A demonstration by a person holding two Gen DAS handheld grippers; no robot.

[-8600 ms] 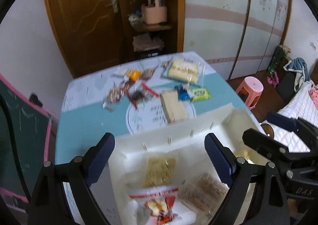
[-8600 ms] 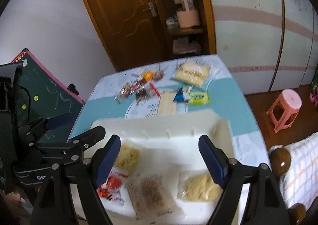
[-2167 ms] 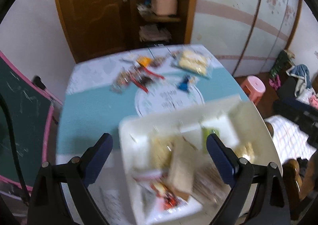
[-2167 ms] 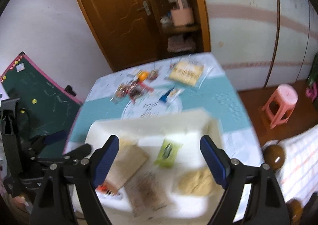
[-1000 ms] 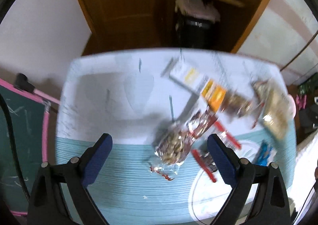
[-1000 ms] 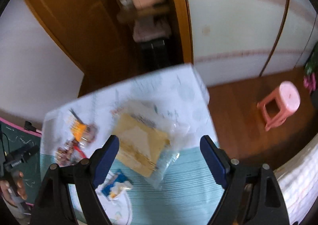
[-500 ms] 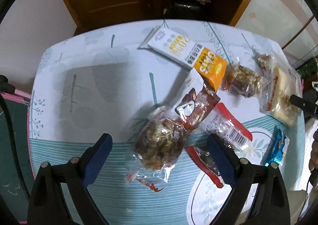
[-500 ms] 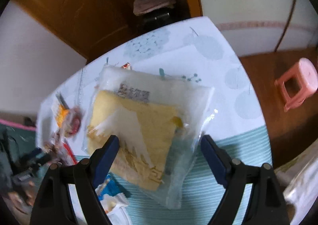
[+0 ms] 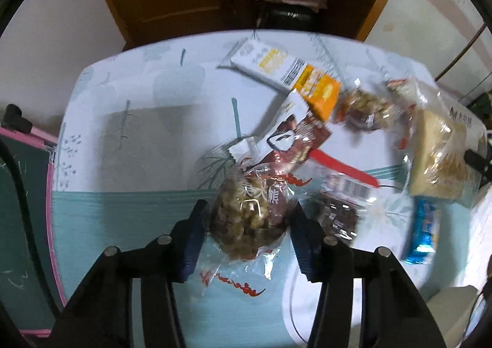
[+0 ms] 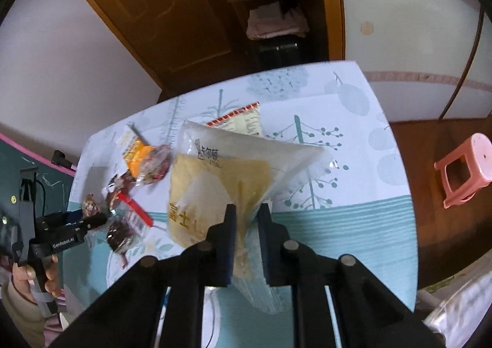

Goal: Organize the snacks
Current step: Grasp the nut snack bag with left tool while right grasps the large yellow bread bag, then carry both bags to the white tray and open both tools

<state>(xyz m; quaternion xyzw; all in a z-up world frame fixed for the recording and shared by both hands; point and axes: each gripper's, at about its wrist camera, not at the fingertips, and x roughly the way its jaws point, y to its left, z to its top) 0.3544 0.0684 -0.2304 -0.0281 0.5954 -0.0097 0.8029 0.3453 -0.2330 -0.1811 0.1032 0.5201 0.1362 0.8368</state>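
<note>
Left wrist view shows the left gripper (image 9: 247,226) partly closed, its jaws just pulled in around a clear crinkly bag of brown nutty snacks (image 9: 252,219) – both blue pads (image 9: 192,240) press its sides so it can be lifted off the pale tree-print tablecloth (image 9: 129,132). Right wrist view shows the right gripper (image 10: 246,235), its jaws just squeezed almost shut, pinching the thin edge of a big clear bag of yellow cake (image 10: 221,188) – the flat edge is easiest to hold. I count two grippers, two bags held, and about six more packets loose between them.
</note>
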